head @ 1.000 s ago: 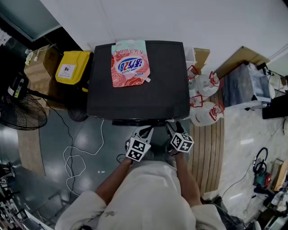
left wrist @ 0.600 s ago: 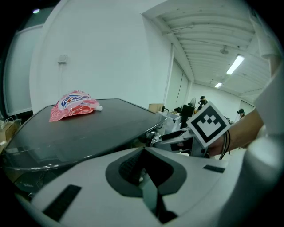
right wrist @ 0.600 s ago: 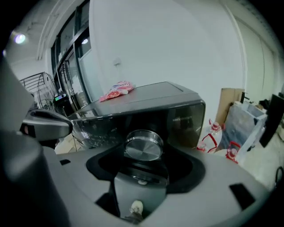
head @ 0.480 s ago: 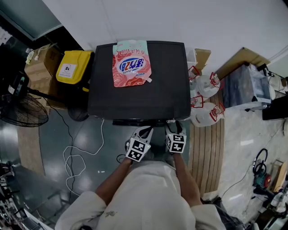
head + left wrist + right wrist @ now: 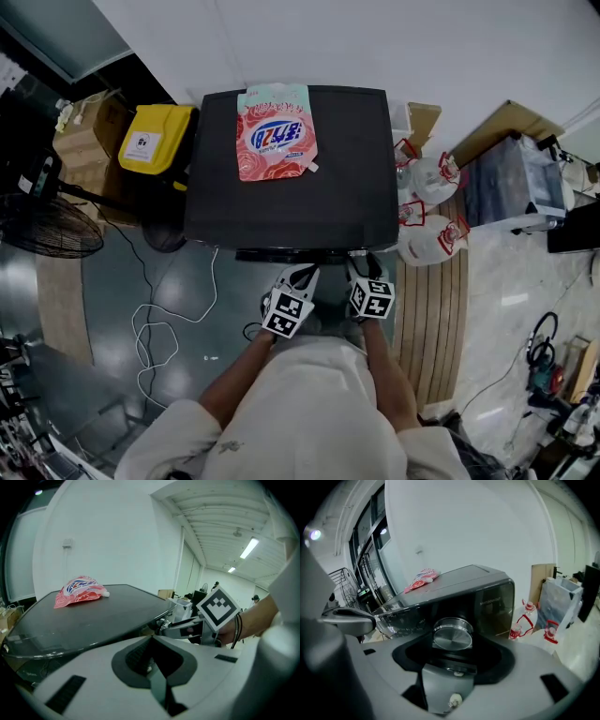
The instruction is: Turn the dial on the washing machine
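The black washing machine (image 5: 291,192) stands against the wall with a pink detergent pouch (image 5: 275,131) on its lid. Its silver dial (image 5: 452,637) sits on the front panel near the right corner. My right gripper (image 5: 361,264) is at that corner. Its jaws are closing with the dial between them, and the fingers look closed on it. The left gripper view shows the dial (image 5: 163,626) at those fingertips. My left gripper (image 5: 305,274) hangs just left of it, below the machine's front edge, shut and empty.
A yellow box (image 5: 157,141) and cardboard boxes (image 5: 84,131) stand left of the machine, with a fan (image 5: 47,230) nearer. A white cable (image 5: 155,328) loops on the floor. Water jugs (image 5: 427,211) sit on wooden slats (image 5: 431,309) to the right, beside a plastic crate (image 5: 511,178).
My right gripper has shifted slightly left and in toward the machine's front, its marker cube turning. The left gripper has stayed put.
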A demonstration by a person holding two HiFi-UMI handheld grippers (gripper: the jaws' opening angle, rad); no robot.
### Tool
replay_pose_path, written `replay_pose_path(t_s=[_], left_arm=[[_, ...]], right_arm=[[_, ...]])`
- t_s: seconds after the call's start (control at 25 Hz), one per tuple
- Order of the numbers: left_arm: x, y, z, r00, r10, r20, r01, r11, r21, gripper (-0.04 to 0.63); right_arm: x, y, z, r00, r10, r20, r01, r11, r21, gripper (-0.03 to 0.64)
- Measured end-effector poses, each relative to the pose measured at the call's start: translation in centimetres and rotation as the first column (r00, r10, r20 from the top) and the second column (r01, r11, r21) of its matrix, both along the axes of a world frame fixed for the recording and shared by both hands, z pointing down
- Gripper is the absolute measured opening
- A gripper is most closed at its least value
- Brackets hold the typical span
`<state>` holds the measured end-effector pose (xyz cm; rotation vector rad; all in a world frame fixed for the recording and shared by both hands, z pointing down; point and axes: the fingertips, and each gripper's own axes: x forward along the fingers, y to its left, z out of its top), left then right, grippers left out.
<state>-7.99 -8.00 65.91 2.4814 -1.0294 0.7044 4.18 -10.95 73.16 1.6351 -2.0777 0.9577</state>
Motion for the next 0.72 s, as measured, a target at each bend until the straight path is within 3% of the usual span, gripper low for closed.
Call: replay_pose_path(t_s=[0.72], left_arm=[[0.04,0.04,-0.2,1.0,0.004,-0.003,-0.004,1.0,0.008,0.011]], right_arm=[[0.3,-0.08,0.05,0.97,0.093,0.224,-0.091,0.996,-0.019,0.272]])
